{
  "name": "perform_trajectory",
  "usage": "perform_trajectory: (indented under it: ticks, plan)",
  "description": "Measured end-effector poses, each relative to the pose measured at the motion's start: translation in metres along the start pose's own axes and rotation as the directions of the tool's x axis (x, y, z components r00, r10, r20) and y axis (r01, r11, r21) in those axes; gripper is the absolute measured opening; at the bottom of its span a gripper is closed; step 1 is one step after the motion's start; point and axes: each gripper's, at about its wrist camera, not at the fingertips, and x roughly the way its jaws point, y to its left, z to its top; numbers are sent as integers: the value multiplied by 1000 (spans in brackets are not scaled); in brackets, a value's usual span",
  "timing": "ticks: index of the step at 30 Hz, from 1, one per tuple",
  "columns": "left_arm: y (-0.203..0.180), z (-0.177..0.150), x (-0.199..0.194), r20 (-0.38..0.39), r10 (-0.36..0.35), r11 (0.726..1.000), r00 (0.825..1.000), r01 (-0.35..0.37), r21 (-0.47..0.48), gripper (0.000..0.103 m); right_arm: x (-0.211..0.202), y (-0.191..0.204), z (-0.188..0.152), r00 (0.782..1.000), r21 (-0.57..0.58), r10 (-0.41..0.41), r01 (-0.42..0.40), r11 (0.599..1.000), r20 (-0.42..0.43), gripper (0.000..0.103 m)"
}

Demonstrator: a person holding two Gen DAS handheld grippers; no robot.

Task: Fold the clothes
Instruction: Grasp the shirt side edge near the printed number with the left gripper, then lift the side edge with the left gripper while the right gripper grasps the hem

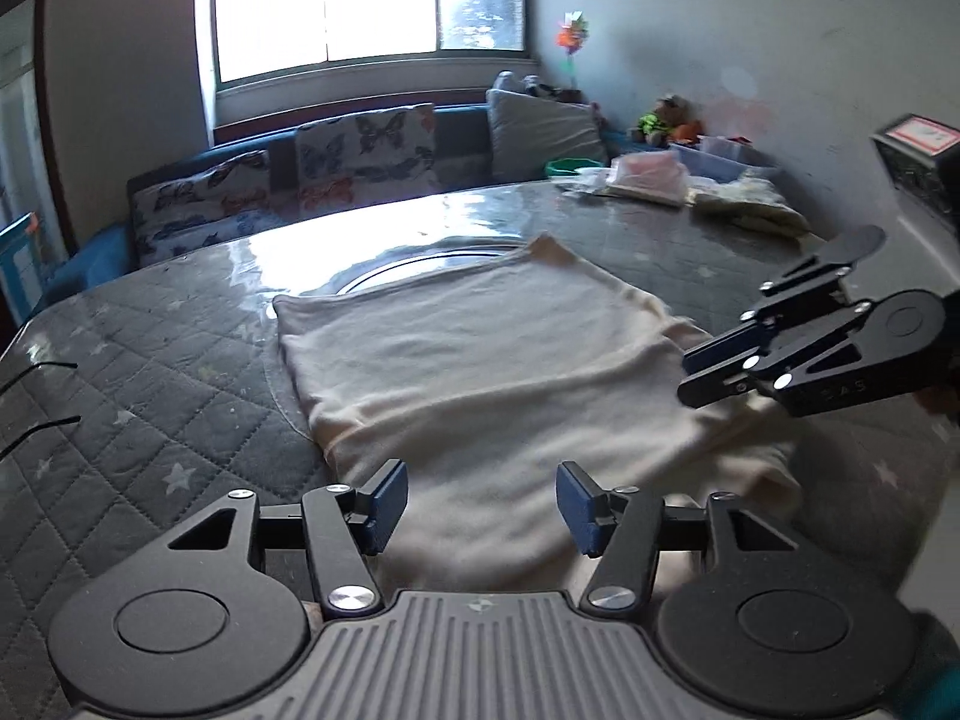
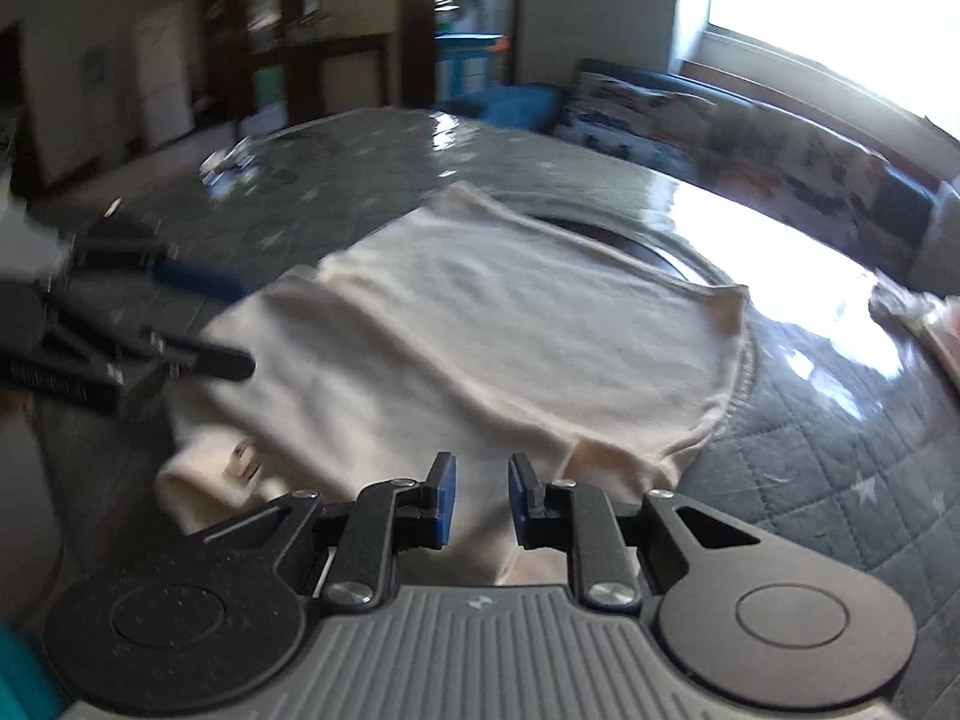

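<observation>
The left wrist camera is looking low across the counter (image 1: 150, 348) toward the far window (image 1: 360, 0), close above the cream cloth (image 1: 480, 354). The right wrist camera is facing leftward toward a doorway (image 2: 462, 18). Both views are sharing the cloth and each other's tongs.

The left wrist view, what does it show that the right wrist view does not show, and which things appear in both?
Only the left wrist view shows the window, a toy in the corner and the folded clothes at the table's far end. Only the right wrist view shows the dark shelves and a small tag on the cloth. Both show the cream cloth on the quilted table, the butterfly cushions, and both tools, left and right, open and empty.
</observation>
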Motion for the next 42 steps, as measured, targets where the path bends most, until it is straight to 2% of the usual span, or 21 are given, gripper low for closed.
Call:
perform_trajectory:
  ticks: [4,9,12,15,22,26,29,31,34,37,42]
  plan:
    - [-16,-7,-12,3,-24,998,1000,24,56,59,-4,13,-10,1000,-86,-19,17,996,-17,19]
    - [-19,-4,-8,5,-43,997,999,43,67,60,-10,16,-11,1000,-79,-26,25,997,-12,19]
    - [-23,-9,-13,5,-60,990,998,59,129,62,-13,16,-13,1000,-79,-29,28,996,-13,20]
    - [-27,-18,-20,-4,-75,980,997,74,184,64,-26,15,-14,1000,-89,-30,30,996,1,32]
    - [-47,-37,-12,-17,-53,946,998,56,318,64,-44,19,-26,999,-159,-38,35,987,-19,40]
    - [-52,-39,-5,-7,-44,938,999,44,345,63,-45,24,-36,998,-191,-45,36,981,-42,44]
    - [-53,-40,-2,1,-51,935,999,48,351,52,-46,30,-42,998,-229,-51,38,973,-48,52]
    - [-54,-40,-2,6,-53,935,999,47,351,33,-46,34,-45,998,-255,-54,42,966,-40,52]
    - [-52,-37,-1,21,-48,941,999,39,335,17,-45,40,-48,998,-295,-58,50,954,-18,55]
    - [-46,-30,-5,46,-50,952,998,33,304,13,-44,47,-51,998,-335,-61,59,940,5,57]
    - [-36,-13,-3,69,-52,969,996,34,243,12,-40,57,-53,996,-407,-67,84,910,55,57]
